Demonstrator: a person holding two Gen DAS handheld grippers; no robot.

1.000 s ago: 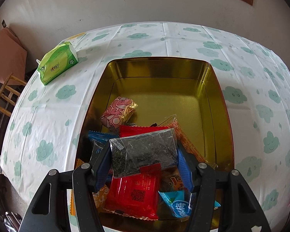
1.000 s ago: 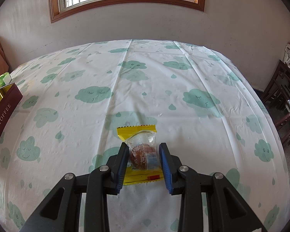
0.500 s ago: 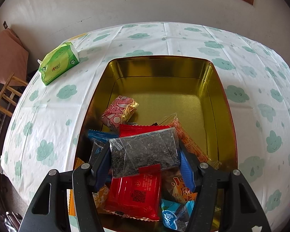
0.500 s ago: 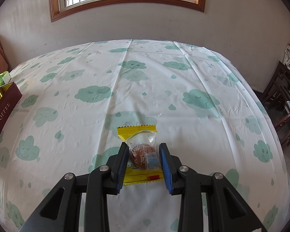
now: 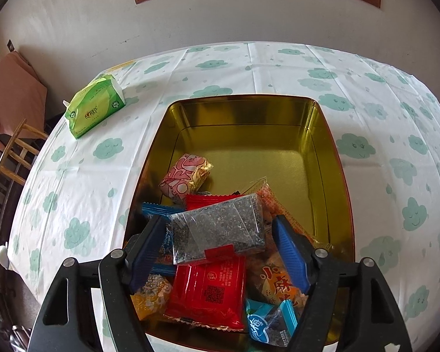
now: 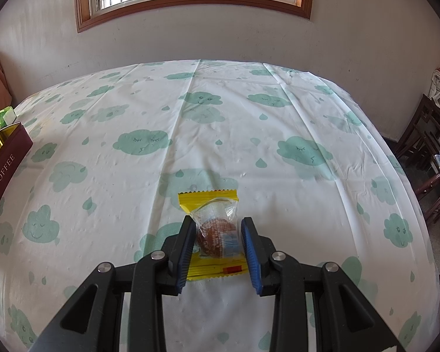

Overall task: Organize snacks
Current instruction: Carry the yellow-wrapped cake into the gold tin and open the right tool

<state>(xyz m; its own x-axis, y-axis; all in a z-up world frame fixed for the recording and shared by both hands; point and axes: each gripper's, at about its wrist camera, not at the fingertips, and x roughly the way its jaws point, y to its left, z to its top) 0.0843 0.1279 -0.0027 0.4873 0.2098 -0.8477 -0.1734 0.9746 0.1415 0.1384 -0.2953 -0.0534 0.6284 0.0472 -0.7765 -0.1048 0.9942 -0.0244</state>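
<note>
Inside gold tin: heaped snack packets.

Your tin sits on the table; snack packets are piled at its near end, tissue pack behind-left of it.

SETTING: home dining room | EVIDENCE: table under cloud-print tablecloth; wood-framed window in plain plastered wall; dark wooden chairs beside table; tissue pack; gold toffee tin of wrapped snacks
</note>
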